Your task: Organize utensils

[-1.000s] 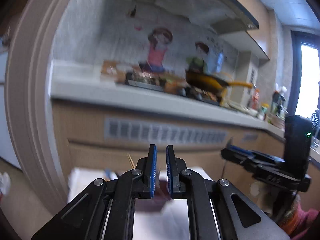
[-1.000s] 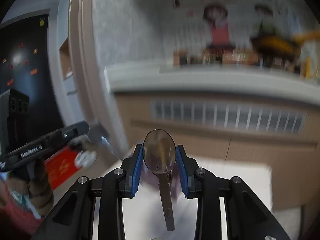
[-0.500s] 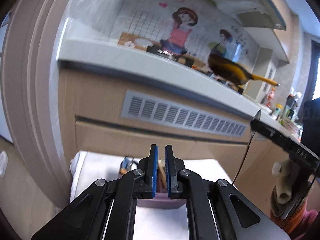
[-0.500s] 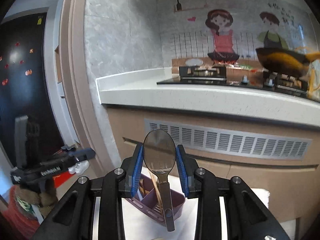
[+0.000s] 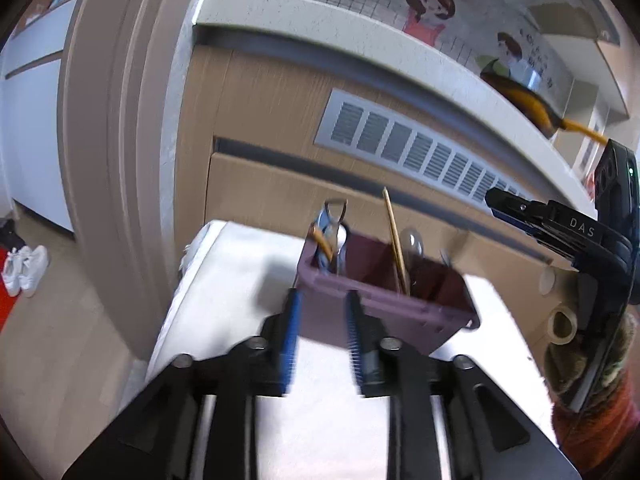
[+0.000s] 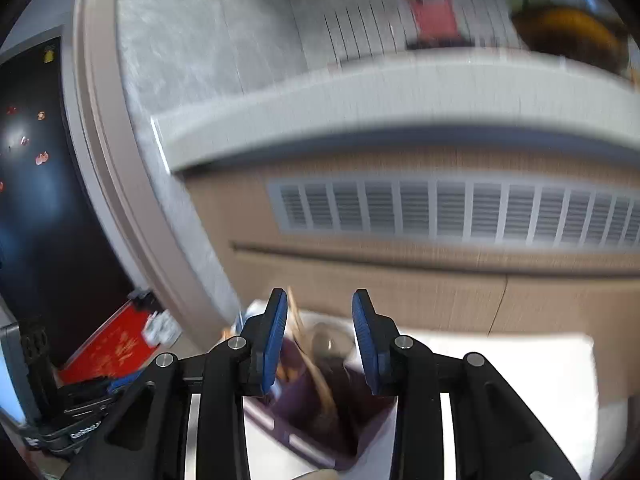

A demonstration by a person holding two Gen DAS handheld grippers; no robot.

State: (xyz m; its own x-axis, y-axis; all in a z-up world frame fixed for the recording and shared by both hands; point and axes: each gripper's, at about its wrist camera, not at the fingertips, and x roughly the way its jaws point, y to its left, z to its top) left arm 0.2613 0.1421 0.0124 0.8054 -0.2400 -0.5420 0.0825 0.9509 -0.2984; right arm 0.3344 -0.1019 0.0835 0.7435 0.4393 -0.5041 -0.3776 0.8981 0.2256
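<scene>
1. A dark purple plastic utensil box point(image 5: 384, 300) with walls inside stands on a white table point(image 5: 248, 264).
2. Its left part holds a blue and orange tool point(image 5: 325, 240). The middle part holds a thin wooden chopstick point(image 5: 394, 240) and a shiny metal spoon point(image 5: 412, 242).
3. The left gripper point(image 5: 322, 332) is near the box front. Its jaws are opening and hold nothing.
4. The right gripper point(image 6: 320, 336) hangs over the box with its jaws partly apart. The spoon bowl shows between them, but blur hides whether they touch it.

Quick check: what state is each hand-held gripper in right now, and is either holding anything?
Left hand-held gripper: jaws opening, nothing gripped; the purple utensil caddy sits just beyond.
Right hand-held gripper: open, holding nothing; a spoon stands in the caddy below.
</scene>
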